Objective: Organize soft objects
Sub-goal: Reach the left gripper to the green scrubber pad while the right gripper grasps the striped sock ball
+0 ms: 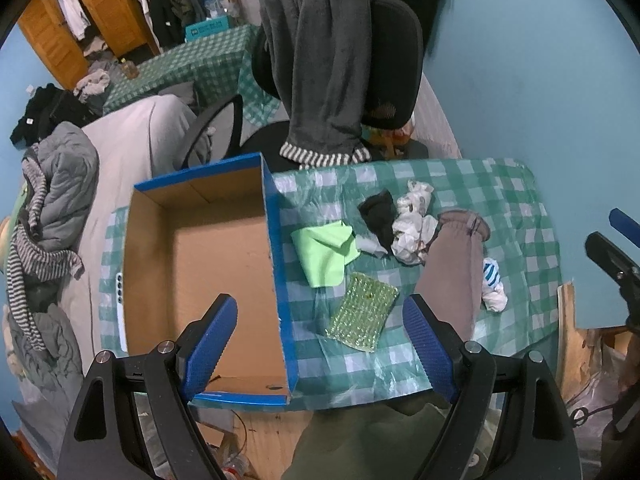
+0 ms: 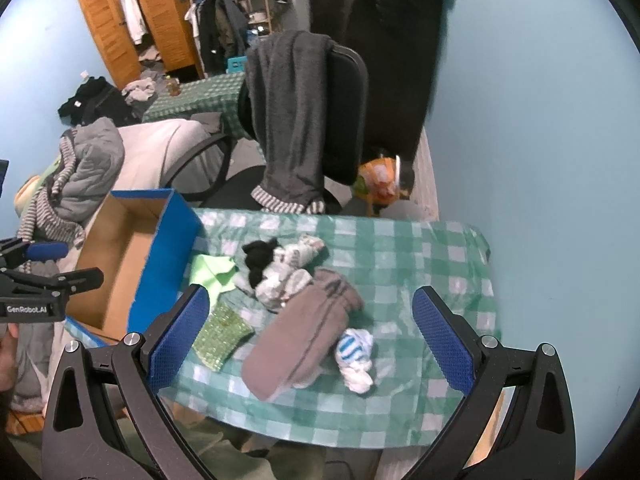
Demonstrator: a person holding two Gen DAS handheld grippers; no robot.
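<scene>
Soft fabric pieces lie loosely bunched on the green-and-white checked plastic tablecloth (image 1: 500,200), just right of an open blue cardboard box (image 1: 276,248) whose plain brown inside shows a flat, bare floor. Nearest the box is a smooth lime-green cloth (image 1: 326,254) folded into a rough triangle, and in front of it a flat rectangular green pad with a bumpy, glittery grid texture (image 1: 364,316). Behind them a crumpled black sock (image 1: 380,212) touches a wrinkled white patterned cloth wad (image 1: 412,224), which in turn rests against the gathered cuff of a long taupe fleece garment (image 1: 454,276). Just beside that garment, on its right, sits a small knotted white sock with blue stripes (image 1: 493,284). The left gripper (image 1: 320,344) hovers above the box's near right wall with its blue, cross-hatched rubber pads spread wide and nothing between them. The right gripper (image 2: 310,344) hangs over the taupe garment and striped sock, its textured blue pads likewise wide apart and empty. Beyond the table a black office chair (image 2: 344,112) carries a draped dark grey fuzzy garment with a striped ribbed hem (image 2: 292,120).
</scene>
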